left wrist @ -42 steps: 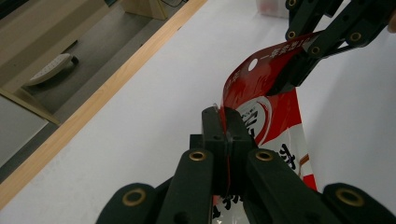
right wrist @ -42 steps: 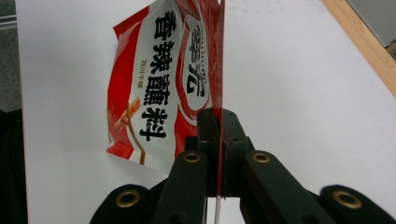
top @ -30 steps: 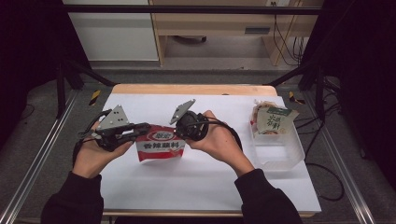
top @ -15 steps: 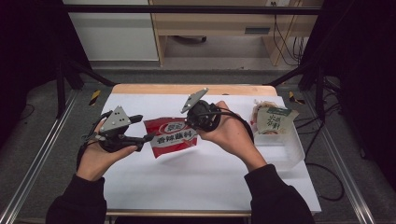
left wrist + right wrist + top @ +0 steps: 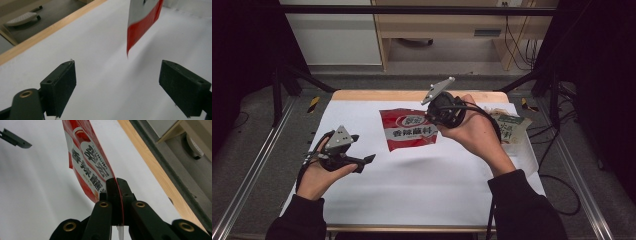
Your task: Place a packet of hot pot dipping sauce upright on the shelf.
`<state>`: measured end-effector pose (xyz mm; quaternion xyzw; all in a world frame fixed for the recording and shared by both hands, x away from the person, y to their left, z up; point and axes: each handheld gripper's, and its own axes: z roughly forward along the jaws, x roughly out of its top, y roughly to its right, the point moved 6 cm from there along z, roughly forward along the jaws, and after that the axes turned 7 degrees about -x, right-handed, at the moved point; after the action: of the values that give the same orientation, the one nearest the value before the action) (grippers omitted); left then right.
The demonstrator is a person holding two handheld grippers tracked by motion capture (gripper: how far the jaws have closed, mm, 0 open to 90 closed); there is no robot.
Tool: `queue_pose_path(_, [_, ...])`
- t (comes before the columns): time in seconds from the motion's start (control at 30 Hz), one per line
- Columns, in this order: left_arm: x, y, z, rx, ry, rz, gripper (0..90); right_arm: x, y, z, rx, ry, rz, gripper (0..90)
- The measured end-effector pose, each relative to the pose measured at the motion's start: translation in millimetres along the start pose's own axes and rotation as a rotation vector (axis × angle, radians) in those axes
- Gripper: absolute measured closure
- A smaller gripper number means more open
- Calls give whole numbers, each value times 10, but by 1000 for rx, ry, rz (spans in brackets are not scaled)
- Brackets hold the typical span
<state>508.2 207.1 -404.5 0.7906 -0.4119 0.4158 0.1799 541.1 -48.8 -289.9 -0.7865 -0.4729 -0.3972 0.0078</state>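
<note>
Red seasoning packet (image 5: 408, 129): held off the white surface (image 5: 427, 185), toward its far middle, shadow beneath. Long axis runs roughly left-right in the high view; printed face up toward the camera, free end toward the person's left.
Right gripper (image 5: 438, 111): at the packet's right edge, fingers (image 5: 111, 195) pressed together on that edge.
Left gripper (image 5: 362, 161): well apart, near-left of the packet, fingers (image 5: 60, 82) spread wide, empty, aimed toward the packet's hanging corner.
Clear bin (image 5: 524, 150): right of the packet, holding a green-and-white packet (image 5: 510, 127); probably the destination, the right hand being nearer.
</note>
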Motion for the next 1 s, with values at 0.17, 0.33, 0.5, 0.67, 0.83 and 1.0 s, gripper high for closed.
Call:
queue_pose_path(0.17, [-217, -26, 95, 5, -20, -28, 140, -14, 104, -108, -24, -6, 23, 900])
queue_pose_path(0.33, [-363, -34, 176, 2, -38, -44, 140, -73, 172, -147, -34, -19, 50, 900])
queue_pose_path(0.5, [-405, -58, 174, 10, -34, -53, 140, -140, 210, -154, -39, -31, 60, 900])
queue_pose_path(0.67, [-459, -49, 214, 14, -44, -59, 137, -238, 274, -190, -51, -53, 79, 900])
queue_pose_path(0.83, [-511, -39, 262, 11, -55, -64, 131, -347, 328, -236, -60, -76, 96, 900])
queue_pose_path(1.0, [-622, -39, 304, 15, -78, -68, 127, -545, 417, -316, -79, -105, 130, 900])
